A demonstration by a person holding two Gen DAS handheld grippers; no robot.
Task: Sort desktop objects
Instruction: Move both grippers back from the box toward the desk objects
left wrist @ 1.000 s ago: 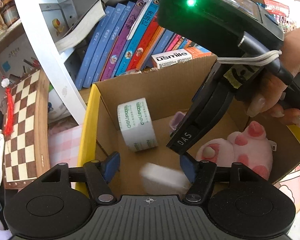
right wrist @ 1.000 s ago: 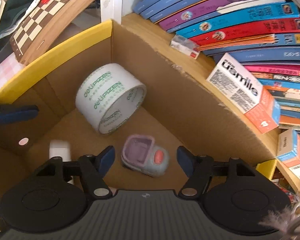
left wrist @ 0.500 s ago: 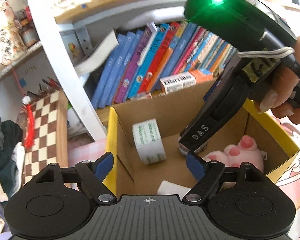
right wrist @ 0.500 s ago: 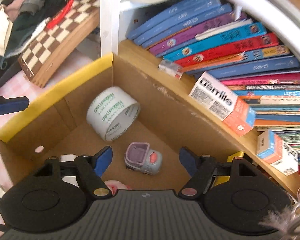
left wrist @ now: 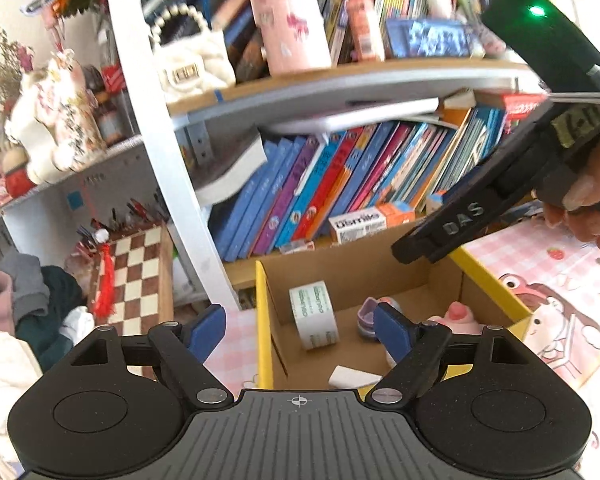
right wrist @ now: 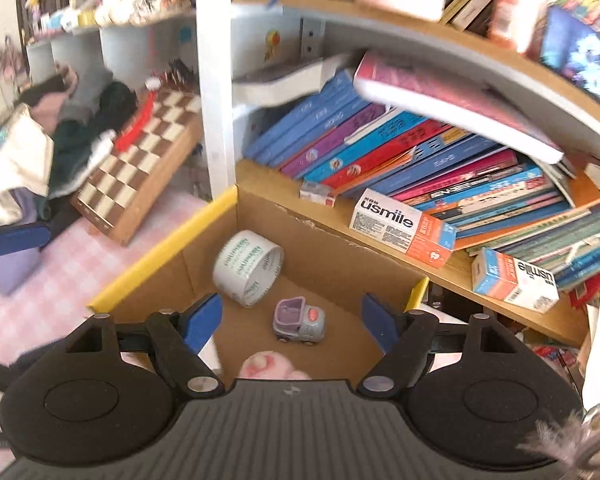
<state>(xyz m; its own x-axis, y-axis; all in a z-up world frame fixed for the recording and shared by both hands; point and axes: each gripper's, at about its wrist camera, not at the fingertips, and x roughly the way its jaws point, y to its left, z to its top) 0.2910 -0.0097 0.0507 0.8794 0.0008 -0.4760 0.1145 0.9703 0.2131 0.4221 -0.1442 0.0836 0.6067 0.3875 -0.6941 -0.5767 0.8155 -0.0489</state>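
Both jaws of the left hand-held gripper (left wrist: 299,327) are opening with nothing between them, and the right hand-held gripper (right wrist: 291,316) is opening too — it holds nothing. Each hangs above the cardboard box (left wrist: 340,270) with the yellow rim. Inside the box lie a roll of tape (left wrist: 313,317), a small toy car (right wrist: 299,321), a pink plush toy (right wrist: 265,365) and a white block (left wrist: 352,377).

From the left camera, the toy car is half hidden behind a blue finger pad, and the right gripper's black body shows at the upper right with a hand (left wrist: 588,196) around it. From the right camera, the car shows whole.

Behind the box stand leaning books (right wrist: 380,148) and a toothpaste carton (right wrist: 402,232) — a chessboard (left wrist: 134,276) leans off to the left. The box sits on a pink checked bench (right wrist: 56,280).
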